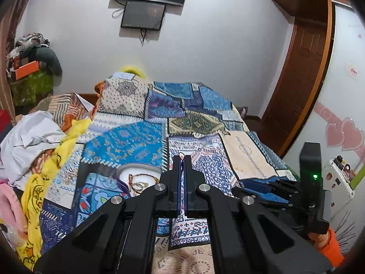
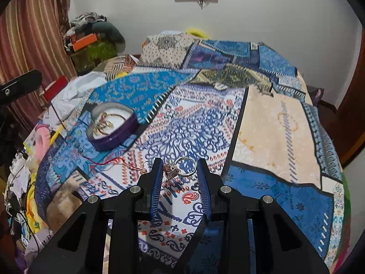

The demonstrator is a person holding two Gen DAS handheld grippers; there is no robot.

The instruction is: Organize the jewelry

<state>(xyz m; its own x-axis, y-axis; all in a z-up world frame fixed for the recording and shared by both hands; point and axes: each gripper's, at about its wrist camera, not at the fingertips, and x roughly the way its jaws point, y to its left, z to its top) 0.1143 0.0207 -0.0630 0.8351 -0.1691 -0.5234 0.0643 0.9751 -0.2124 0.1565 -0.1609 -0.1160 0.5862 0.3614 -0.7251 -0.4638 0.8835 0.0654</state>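
Your right gripper (image 2: 179,166) hung low over the bedspread (image 2: 262,125), jaws partly spread with the ring (image 2: 182,166) between them; its stone cluster lay just beside the left finger, the band toward the right one, and no pad clearly pressed it. Your left gripper (image 1: 181,159) had its jaws pressed together, pinching a thin red cord (image 1: 181,154) at the tips; in the right view a red cord (image 2: 109,161) trailed across the cloth toward the left, seemingly the same one.

Handling, by my reading: the ring was light, hard and slick, prone to roll or flip on soft fabric. You would do best taking it across the band, not on the stone setting. The cord was limp and could snag.

The purple tray (image 2: 114,137) sat well left of the ring, already holding rings and a chain. Between them lay only the cord. Crumpled clothes (image 2: 75,91) crowded the bed's left edge, beyond the tray.
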